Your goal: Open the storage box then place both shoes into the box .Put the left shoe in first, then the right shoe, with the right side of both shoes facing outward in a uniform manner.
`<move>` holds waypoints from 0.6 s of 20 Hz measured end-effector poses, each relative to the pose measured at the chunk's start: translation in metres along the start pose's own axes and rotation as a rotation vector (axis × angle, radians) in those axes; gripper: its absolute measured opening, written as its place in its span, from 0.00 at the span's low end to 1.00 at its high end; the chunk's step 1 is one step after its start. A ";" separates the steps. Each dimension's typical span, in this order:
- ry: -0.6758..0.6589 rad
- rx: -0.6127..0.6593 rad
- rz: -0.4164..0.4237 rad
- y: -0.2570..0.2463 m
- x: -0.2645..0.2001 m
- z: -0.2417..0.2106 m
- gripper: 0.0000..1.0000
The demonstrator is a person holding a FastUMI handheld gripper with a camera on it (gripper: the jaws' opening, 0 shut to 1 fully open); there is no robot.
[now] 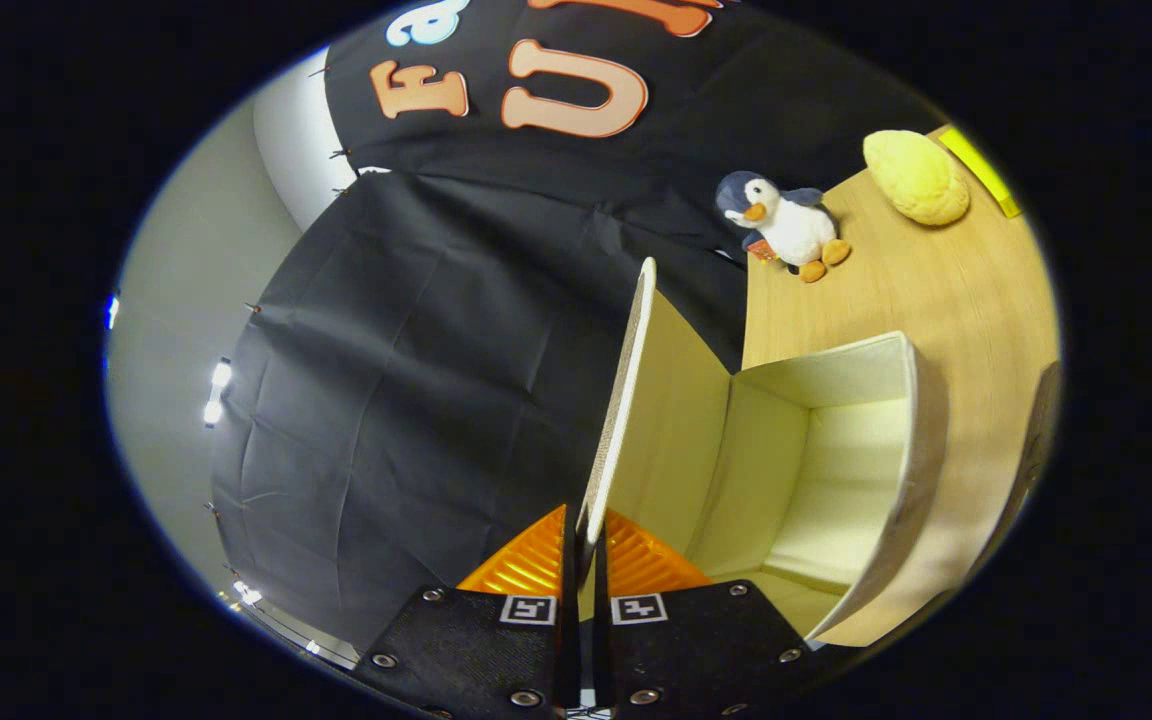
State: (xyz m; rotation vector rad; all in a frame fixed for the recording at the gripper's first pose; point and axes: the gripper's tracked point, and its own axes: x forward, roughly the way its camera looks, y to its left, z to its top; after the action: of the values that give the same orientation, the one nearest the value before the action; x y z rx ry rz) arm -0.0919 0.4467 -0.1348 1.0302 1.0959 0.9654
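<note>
With both orange fingers [536,560] pressed together on the lid [621,400], the gripper [581,545] is clamped on the lid's near edge, no gap visible between pads and panel

Lid runs straight ahead from the fingertips, seen nearly edge-on, standing clear of the storage box [836,480] and swung wide open. Its far end reaches toward the black cloth wall

Box sits just beside the fingers on the lid's inner side, touching the lid along the hinge side as far as I can tell. Interior is pale cream fabric, walls upright, opening exposed to the camera. Nothing visible inside the part of the box that shows

Box rests on a light wooden table [946,290]. Beyond the box, well apart from the fingers, a plush penguin [786,225] lies on the table near the cloth wall, and a yellow plush lump [916,178] sits further along, near a yellow strip at the table's far edge

Camera view is rolled, so table surface runs steeply across the scene
</note>
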 end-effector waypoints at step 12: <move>0.028 -0.117 -0.081 0.016 0.084 -0.023 0.56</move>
State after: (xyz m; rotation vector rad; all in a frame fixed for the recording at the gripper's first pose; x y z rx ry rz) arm -0.1001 0.5342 -0.1408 0.8735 1.0833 0.9689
